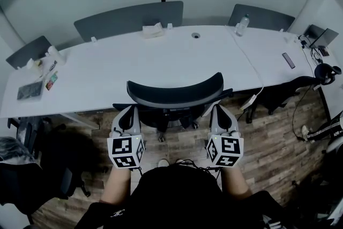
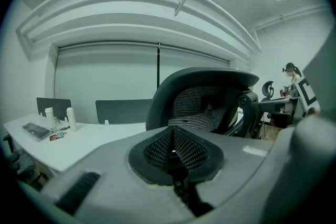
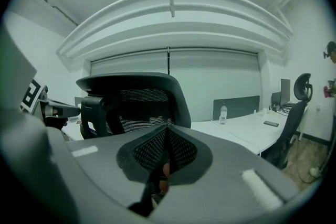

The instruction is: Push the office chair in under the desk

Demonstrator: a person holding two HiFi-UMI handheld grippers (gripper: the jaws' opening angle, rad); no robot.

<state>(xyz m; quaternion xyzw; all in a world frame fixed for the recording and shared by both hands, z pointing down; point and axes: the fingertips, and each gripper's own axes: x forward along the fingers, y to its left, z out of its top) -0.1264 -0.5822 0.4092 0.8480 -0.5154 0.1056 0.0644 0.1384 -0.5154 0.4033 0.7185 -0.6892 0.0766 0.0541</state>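
Two grippers flank the office chair [image 1: 177,95], one at each end of its backrest.

Left gripper [image 1: 127,115]: grey moulded shell, smooth matte finish. Its fingers are pressed together, black pads with a fine cross-hatched texture meeting in a seam, with nothing between them. A cube with black-and-white square markers [image 1: 126,151] sits on its rear.

Right gripper [image 1: 221,115]: same build. Its fingers are also pressed together and hold nothing.

Chair: a curved backrest with a hard dark-grey rim and a black open mesh panel inside, visible through both gripper views. Black armrests project at either side. In the head view the backrest's top edge lies along the near edge of the counter [image 1: 134,69], with the seat largely beneath it. I cannot tell whether either gripper touches the chair frame.

Counter: long, white, smooth and slightly glossy, with a round cable port near its far edge. On it are a clear bottle [image 1: 242,25] and a pale tissue box [image 1: 153,30], both well apart from the chair. Dark grey divider panels [image 1: 128,19] with rounded corners stand along the far edge.

Floor [image 1: 268,142]: wood-grain planks, mottled brown.
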